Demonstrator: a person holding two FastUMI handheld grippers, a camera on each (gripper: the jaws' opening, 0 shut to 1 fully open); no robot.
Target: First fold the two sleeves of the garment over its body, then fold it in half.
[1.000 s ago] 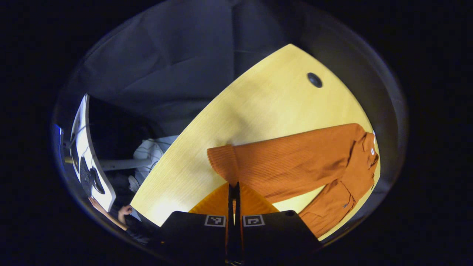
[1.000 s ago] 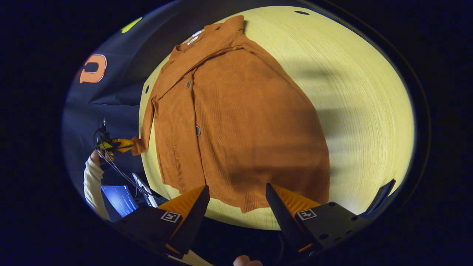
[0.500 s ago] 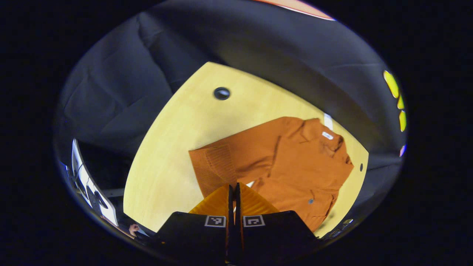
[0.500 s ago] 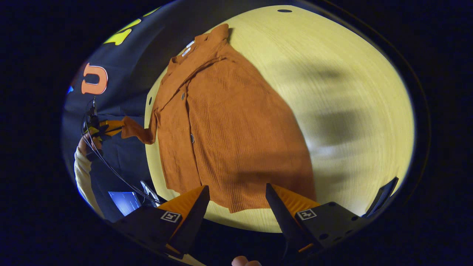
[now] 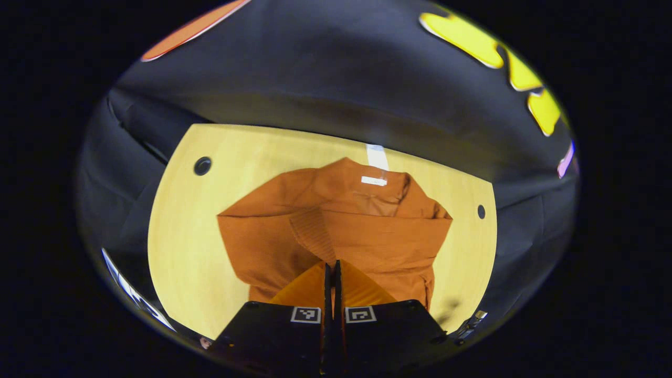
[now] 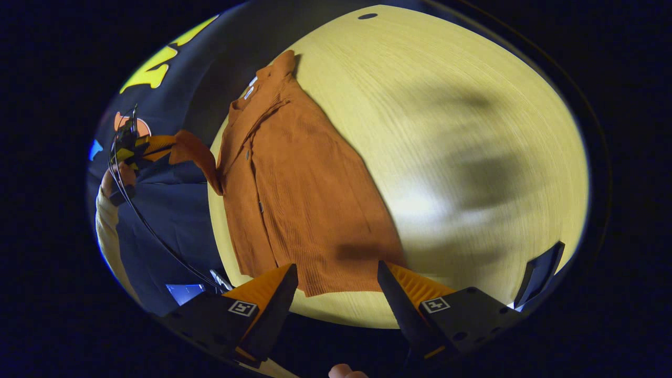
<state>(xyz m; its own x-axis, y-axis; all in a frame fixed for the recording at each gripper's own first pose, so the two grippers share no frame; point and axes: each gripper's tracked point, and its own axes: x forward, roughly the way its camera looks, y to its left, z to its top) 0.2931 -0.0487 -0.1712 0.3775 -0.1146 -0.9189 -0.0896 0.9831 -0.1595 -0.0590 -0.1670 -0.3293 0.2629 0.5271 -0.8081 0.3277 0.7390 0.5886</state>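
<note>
An orange ribbed garment (image 6: 304, 189) lies flat on the yellow table (image 6: 472, 131), collar toward the far wall. In the left gripper view my left gripper (image 5: 331, 270) is shut on the cuff of one sleeve (image 5: 315, 236), held up above the garment's body (image 5: 388, 236). The right gripper view shows that same gripper (image 6: 152, 148) far off at the left, a hand (image 6: 113, 181) holding it, the sleeve (image 6: 197, 155) hanging from it. My right gripper (image 6: 336, 281) is open, above the hem (image 6: 341, 278) near the table's front edge, holding nothing.
Two dark round holes (image 5: 202, 166) (image 5: 481, 211) sit near the table's far corners. A lit screen (image 6: 184, 293) shows below the table's left edge in the right gripper view. Bare tabletop spreads to the right of the garment.
My left gripper has swung round with the sleeve cuff, lifting it from beside the garment to over the body. My right gripper has stayed open and drifted slightly right along the hem.
</note>
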